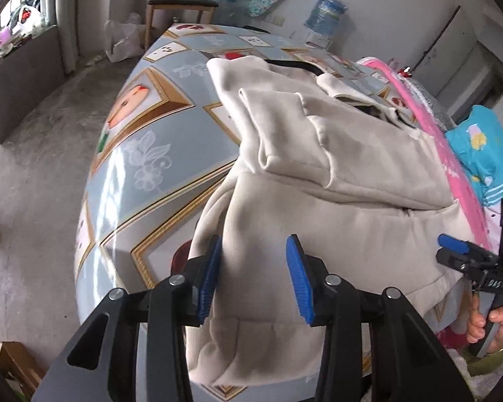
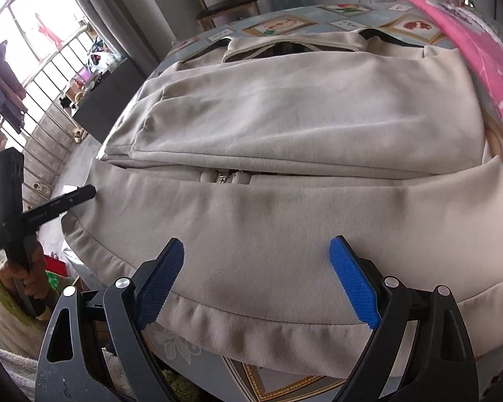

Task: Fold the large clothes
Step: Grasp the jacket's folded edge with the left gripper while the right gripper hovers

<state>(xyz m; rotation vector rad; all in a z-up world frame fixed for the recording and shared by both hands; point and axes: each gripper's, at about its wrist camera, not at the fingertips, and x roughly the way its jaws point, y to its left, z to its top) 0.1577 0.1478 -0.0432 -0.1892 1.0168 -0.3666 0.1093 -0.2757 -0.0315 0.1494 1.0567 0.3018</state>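
A beige zip jacket [image 1: 335,181] lies on the patterned table [image 1: 144,154], its sleeves folded in over the body. In the right wrist view the jacket [image 2: 301,127] fills the table, hem band nearest and the zipper pull [image 2: 223,178] in the middle. My left gripper [image 1: 253,278] is open, its blue pads either side of a raised fold at the jacket's near left corner. My right gripper [image 2: 256,278] is open and empty just above the hem band. The right gripper also shows at the right edge of the left wrist view [image 1: 459,251].
A pink cloth [image 2: 479,53] lies along the table's right side, with a blue patterned cloth [image 1: 486,154] beyond it. A chair [image 1: 181,3] and a water bottle [image 1: 325,13] stand behind the table. A dark cabinet [image 1: 20,77] stands at the left on the concrete floor.
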